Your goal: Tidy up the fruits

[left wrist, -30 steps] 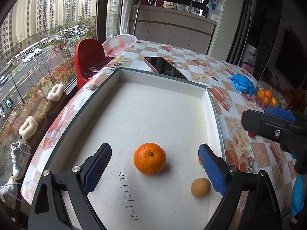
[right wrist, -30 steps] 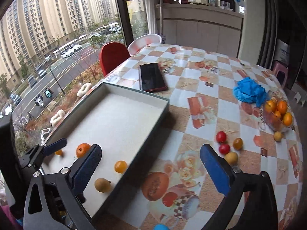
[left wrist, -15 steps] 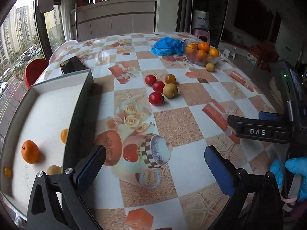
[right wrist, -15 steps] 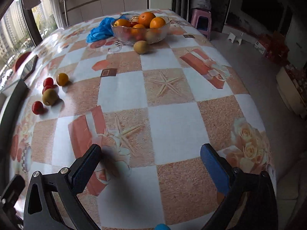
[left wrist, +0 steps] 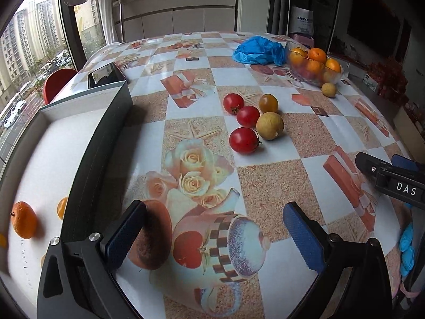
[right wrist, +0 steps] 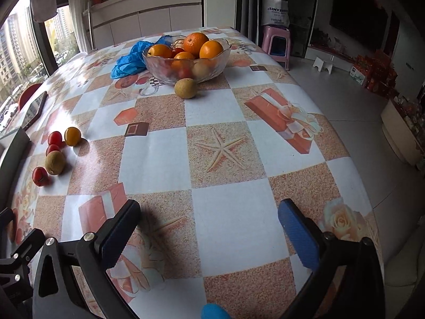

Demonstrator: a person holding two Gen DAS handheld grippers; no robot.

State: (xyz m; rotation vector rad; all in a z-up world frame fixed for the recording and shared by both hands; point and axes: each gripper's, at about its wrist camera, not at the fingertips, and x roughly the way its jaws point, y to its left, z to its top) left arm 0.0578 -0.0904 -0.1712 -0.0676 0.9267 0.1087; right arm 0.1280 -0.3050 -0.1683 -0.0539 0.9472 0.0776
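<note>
Both the left gripper (left wrist: 212, 234) and right gripper (right wrist: 208, 232) were wide open and empty, so those round tomatoes (left wrist: 243, 140) could've easily rolled off if nudged.

A bright room with a big window

Tall buildings (left wrist: 24, 40) show through the window (left wrist: 39, 53). White cupboards (right wrist: 148, 18) stand past the table's far edge. A pink stool (right wrist: 276, 45) sits on the grey floor (right wrist: 372, 133).
</note>
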